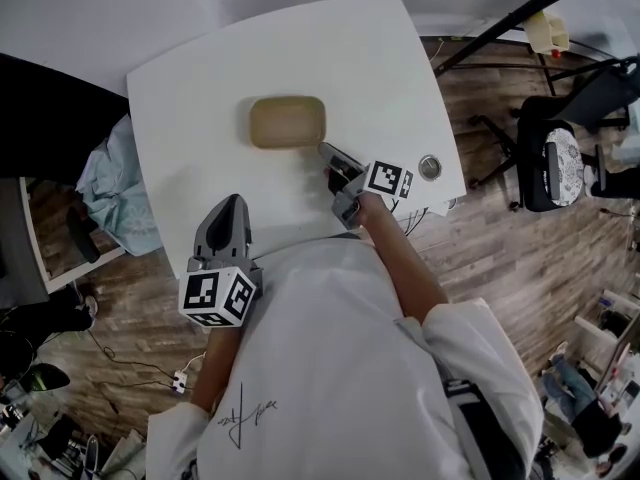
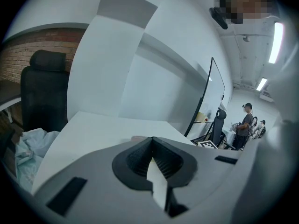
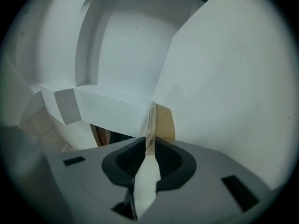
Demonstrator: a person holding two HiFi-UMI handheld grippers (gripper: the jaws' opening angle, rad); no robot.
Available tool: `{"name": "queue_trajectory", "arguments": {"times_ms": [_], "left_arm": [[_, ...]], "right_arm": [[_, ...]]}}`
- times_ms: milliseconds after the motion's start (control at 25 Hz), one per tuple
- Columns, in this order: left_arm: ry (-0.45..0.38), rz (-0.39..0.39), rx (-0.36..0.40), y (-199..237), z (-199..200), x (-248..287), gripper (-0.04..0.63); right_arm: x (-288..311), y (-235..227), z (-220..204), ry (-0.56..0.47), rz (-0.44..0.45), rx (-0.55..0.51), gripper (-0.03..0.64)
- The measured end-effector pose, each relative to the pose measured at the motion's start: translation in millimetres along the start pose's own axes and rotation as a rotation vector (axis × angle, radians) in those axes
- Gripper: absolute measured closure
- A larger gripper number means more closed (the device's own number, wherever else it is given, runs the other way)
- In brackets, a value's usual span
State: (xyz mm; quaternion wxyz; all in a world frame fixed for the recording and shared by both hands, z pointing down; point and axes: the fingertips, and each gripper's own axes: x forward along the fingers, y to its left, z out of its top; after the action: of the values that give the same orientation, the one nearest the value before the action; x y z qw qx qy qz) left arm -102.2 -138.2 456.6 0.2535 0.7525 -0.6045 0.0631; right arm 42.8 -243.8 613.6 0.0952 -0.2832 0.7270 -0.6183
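A tan rounded rectangular block (image 1: 287,121) lies flat near the middle of the white table (image 1: 200,88). My right gripper (image 1: 326,152) lies just off the block's right end, turned on its side. In the right gripper view its jaws (image 3: 150,141) are shut on a thin clear strip (image 3: 151,118) that sticks out past the tips, with the tan block (image 3: 165,122) right behind. My left gripper (image 1: 231,206) hovers over the table's near edge, left of the block and apart from it. It (image 2: 152,141) is shut with nothing between its fingers.
A round metal grommet (image 1: 430,167) sits in the table's right corner. A light blue cloth (image 1: 110,183) hangs off the left side, next to a black chair (image 2: 44,92). An office chair (image 1: 555,168) stands on the wood floor at right. People (image 2: 245,120) stand far off.
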Motion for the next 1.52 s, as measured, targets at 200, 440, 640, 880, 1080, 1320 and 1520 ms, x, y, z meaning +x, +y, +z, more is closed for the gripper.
{"name": "queue_trajectory", "arguments": {"times_ms": [200, 440, 640, 880, 1080, 1320, 1520], "left_arm": [[0.003, -0.001, 0.002, -0.2, 0.3, 2.3, 0.588], [0.012, -0.012, 0.0, -0.6, 0.1, 5.8, 0.588], [0.02, -0.019, -0.006, -0.8, -2.1, 6.9, 0.588], [0.022, -0.022, -0.007, -0.1, -6.1, 5.3, 0.588], [0.019, -0.026, -0.002, 2.6, -5.1, 5.7, 0.588], [0.019, -0.041, 0.003, 3.1, -5.2, 5.6, 0.588], [0.017, -0.055, 0.008, 3.1, -2.9, 4.0, 0.588]], "right_arm": [[0.6, 1.9, -1.2, 0.004, 0.033, 0.029, 0.565], [-0.4, 4.2, -0.7, -0.003, 0.041, 0.04, 0.574], [-2.1, 6.7, 0.7, -0.011, 0.049, 0.04, 0.604], [-1.9, 12.5, 1.5, -0.019, 0.075, 0.048, 0.604], [-1.8, 21.0, 3.1, -0.03, 0.097, 0.067, 0.604], [-4.0, 27.4, 5.5, -0.037, 0.093, 0.045, 0.605], [-4.6, 40.1, 5.9, -0.049, 0.116, 0.035, 0.605]]}}
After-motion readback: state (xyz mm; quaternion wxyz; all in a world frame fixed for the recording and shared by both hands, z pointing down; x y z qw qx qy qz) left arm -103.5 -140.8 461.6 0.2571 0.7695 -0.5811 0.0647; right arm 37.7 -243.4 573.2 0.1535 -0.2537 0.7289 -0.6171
